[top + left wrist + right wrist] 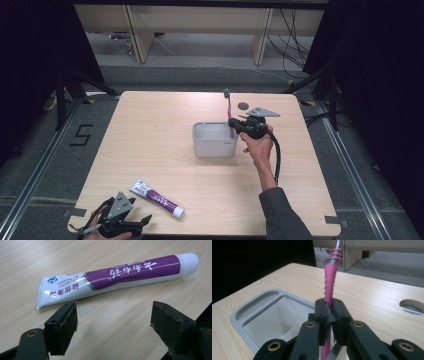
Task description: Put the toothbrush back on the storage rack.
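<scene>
A slim pink plastic toothbrush with a ribbed grip and grey neck (pixel 229 111) (pixel 329 287) stands nearly upright at the right edge of a pale grey rectangular plastic holder (pixel 214 147) (pixel 249 315) — bristle head up and on the far side, lower end down inside the holder. The holder sits near the table's middle, slightly right, open side up — a deep compartment with a narrow shallow groove along one side

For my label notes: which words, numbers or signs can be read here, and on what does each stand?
"5": black mark on the floor, left of the table.
"PROBIOTIC": on the toothpaste tube, seen upside down.
Chinese characters on the tube: I cannot read them reliably.
</scene>
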{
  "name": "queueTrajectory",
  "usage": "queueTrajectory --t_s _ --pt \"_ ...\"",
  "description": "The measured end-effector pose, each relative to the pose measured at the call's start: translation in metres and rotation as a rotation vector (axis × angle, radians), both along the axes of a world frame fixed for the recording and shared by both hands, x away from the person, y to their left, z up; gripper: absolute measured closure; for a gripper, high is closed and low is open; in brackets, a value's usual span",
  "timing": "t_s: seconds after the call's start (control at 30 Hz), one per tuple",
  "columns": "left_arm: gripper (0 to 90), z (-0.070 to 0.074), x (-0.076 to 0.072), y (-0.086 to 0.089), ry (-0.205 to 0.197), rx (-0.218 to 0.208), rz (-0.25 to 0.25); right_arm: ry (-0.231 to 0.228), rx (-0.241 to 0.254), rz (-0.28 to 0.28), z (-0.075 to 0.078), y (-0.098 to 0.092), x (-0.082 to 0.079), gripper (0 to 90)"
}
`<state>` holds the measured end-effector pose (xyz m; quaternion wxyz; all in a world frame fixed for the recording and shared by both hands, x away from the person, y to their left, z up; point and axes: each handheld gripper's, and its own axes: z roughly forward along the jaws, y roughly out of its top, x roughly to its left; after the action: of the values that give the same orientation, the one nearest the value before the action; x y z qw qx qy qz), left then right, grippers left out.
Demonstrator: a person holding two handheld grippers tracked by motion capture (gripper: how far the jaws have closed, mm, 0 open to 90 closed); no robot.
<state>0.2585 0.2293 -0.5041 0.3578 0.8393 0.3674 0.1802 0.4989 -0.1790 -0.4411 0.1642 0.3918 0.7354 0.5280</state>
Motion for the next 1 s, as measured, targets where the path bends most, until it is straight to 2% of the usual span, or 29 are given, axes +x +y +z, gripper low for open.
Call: queueTrajectory --t_s 0.03,0.1,0.13,0.2,0.27,0.3,0.37,0.4,0.43,0.47,0.53,0.6,0.63,0.67,0.7,0.77,0.8,0.83,0.87,1.0 --pt "21.4 0.000 0.000 0.000 0.000 0.000 0.000 -0.021 -0.017 -0.008 0.000 -0.001 0.000 83.7" --pt "21.3 0.000 0.000 0.000 0.000 0.006 0.004 0.014 0.014 -0.008 0.000 0.000 -0.001 83.5" --pt "21.3 0.000 0.000 0.000 0.000 0.006 0.004 0.018 0.020 -0.003 -0.001 0.000 -0.001 83.4" --pt "21.3 0.000 -0.001 0.000 0.005 0.004 0.005 -0.003 -0.012 -0.007 -0.001 -0.001 -0.001 83.4" --pt "21.3 0.000 0.000 0.000 0.002 0.001 0.000 -0.003 -0.015 0.004 -0.001 -0.001 0.000 83.4" --pt "21.3 0.000 0.000 0.000 0.000 0.005 0.004 0.029 0.003 -0.005 -0.001 0.001 -0.002 83.4" --pt "21.3 0.000 0.000 0.000 0.001 0.005 0.003 0.023 0.001 -0.002 -0.001 0.001 -0.002 83.0" --pt "21.3 0.000 0.000 0.000 0.001 0.005 0.003 0.035 0.005 -0.001 -0.001 0.002 -0.003 82.6" --pt "21.4 0.000 0.000 0.000 0.001 0.006 0.003 -0.021 -0.033 0.002 -0.002 0.000 0.000 81.3" --pt "21.3 0.000 0.000 0.000 0.001 0.005 0.003 0.014 -0.011 0.009 -0.001 0.001 -0.002 80.9" --pt "21.3 0.000 0.000 0.000 0.001 0.005 0.002 0.007 -0.007 -0.001 0.000 0.001 -0.003 80.4" --pt "21.4 0.000 0.000 -0.001 0.006 0.003 0.006 -0.008 -0.024 0.009 0.000 0.000 -0.002 80.2" --pt "21.4 0.000 0.000 -0.001 0.005 0.000 0.009 0.014 -0.010 0.003 0.001 0.001 -0.004 80.0" --pt "21.3 0.000 0.000 -0.001 0.006 0.001 0.008 -0.017 -0.022 0.006 0.002 -0.001 -0.003 77.8" --pt "21.4 0.000 0.000 0.000 0.001 0.004 0.003 0.004 -0.008 0.002 0.004 -0.001 -0.005 76.7" --pt "21.3 0.000 0.000 -0.001 0.004 0.003 0.007 -0.007 -0.021 0.003 0.006 -0.002 -0.006 74.2" --pt "21.3 0.000 0.000 0.000 0.004 0.004 0.005 0.002 -0.013 -0.004 0.006 -0.003 -0.007 72.2" --pt "21.3 0.001 -0.001 0.000 0.012 0.010 0.005 -0.017 -0.018 -0.009 0.007 -0.006 -0.007 64.7" --pt "21.3 0.001 -0.001 0.000 0.010 0.010 0.005 0.008 0.000 -0.012 0.008 -0.006 -0.008 62.1" --pt "21.3 0.000 0.000 0.000 -0.001 0.006 0.004 0.004 0.009 -0.031 0.014 -0.012 -0.014 51.0"
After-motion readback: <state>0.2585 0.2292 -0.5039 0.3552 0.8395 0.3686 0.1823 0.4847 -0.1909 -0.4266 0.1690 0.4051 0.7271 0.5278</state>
